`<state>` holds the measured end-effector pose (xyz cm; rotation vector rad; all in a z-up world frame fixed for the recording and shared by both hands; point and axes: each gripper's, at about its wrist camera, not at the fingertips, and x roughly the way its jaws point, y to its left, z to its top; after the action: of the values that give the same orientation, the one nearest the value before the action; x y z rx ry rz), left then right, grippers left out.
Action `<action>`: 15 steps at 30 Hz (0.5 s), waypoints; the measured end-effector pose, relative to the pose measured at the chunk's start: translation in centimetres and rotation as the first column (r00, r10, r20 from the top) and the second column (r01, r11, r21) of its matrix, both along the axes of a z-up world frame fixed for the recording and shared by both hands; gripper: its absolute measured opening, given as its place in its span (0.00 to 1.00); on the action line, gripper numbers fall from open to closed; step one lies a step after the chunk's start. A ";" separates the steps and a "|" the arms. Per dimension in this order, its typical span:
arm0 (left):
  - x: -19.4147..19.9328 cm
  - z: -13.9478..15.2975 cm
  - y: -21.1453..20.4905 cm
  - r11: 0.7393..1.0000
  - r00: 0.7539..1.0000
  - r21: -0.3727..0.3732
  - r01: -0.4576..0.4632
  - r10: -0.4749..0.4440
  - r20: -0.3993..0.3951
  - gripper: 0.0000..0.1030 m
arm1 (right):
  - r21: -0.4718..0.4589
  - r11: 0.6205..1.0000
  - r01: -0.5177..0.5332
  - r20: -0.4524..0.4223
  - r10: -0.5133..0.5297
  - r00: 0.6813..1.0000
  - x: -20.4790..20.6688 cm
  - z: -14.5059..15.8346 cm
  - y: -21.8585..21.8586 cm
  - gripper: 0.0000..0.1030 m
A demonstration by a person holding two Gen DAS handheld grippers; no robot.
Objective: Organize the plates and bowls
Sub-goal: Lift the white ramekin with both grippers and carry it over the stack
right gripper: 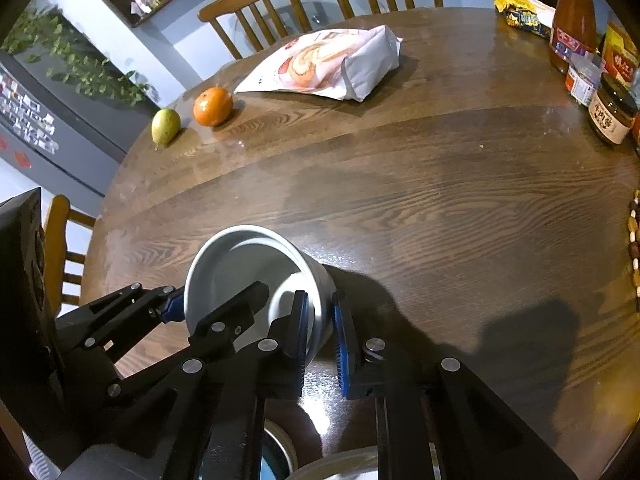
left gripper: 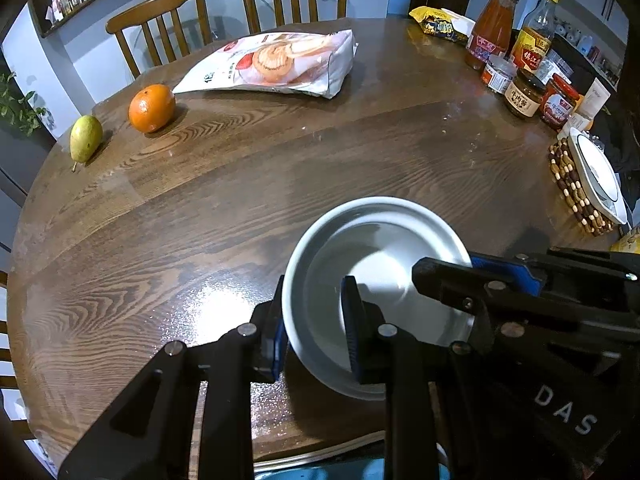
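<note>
A white bowl [left gripper: 380, 256] hangs tilted over the near edge of the round wooden table [left gripper: 240, 184]. My left gripper [left gripper: 316, 328] is shut on its left wall, one pad outside and one inside. My right gripper [left gripper: 460, 268] reaches in from the right. In the right wrist view, the right gripper [right gripper: 320, 336] is shut on the right wall of the bowl [right gripper: 240, 264], with the left gripper [right gripper: 218, 298] on the opposite side. A white plate [left gripper: 596, 176] lies on a beaded trivet [left gripper: 568, 180] at the right edge.
A pear [left gripper: 85, 138], an orange [left gripper: 152, 107] and a snack bag [left gripper: 276, 64] lie at the far left and back. Bottles and jars [left gripper: 520, 64] crowd the back right. Wooden chairs [left gripper: 160, 24] stand behind. White crockery [right gripper: 340, 464] shows below the table's near edge.
</note>
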<state>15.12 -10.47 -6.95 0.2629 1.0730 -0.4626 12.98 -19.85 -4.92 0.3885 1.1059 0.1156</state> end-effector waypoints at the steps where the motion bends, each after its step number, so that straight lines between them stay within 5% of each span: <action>1: -0.1 0.2 0.0 1.000 1.000 0.000 0.001 -0.001 0.004 0.21 | -0.001 1.000 0.002 0.006 -0.002 1.000 -0.1 0.2 0.0 0.13; 15: -2.4 2.9 -0.5 1.000 0.997 -0.007 0.031 -0.030 0.068 0.21 | -0.009 1.000 0.026 0.086 -0.025 0.996 -2.8 2.8 -0.5 0.12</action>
<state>12.73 -11.01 -4.07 0.2863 1.0019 -0.4820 10.13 -20.40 -2.12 0.3855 1.0162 0.1030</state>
